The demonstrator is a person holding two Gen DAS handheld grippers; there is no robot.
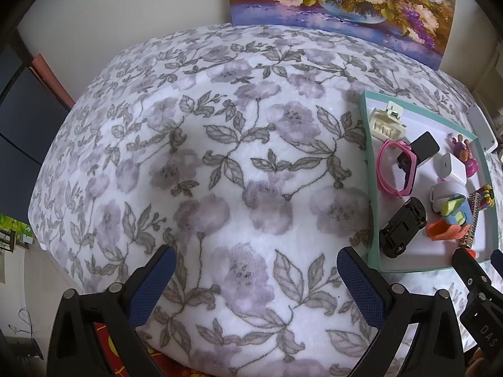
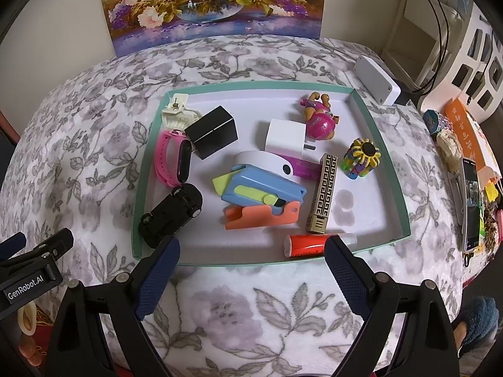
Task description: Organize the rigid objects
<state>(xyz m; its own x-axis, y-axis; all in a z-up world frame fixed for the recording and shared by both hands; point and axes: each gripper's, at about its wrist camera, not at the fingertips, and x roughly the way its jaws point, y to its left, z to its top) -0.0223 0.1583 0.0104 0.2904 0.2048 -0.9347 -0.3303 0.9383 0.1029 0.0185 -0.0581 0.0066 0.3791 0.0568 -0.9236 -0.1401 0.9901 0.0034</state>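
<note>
Both grippers were wide open and empty: left gripper (image 1: 254,278) over bare blanket (image 1: 220,157), right gripper (image 2: 251,270) at the tray (image 2: 389,144) edge, 6 o'clock. Everything looked already inside; red tube (image 2: 306,245) nearest. Next, I'd judge: check for strays, else retreat.

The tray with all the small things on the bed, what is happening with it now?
A person holds a gripper in each hand over a flowered blanket. The shallow green tray already holds the small rigid items, among them a black toy car, a pink watch, a white charger and a red tube. The right gripper hangs open at the tray's near edge, holding nothing. The left gripper is open over bare blanket.
</note>
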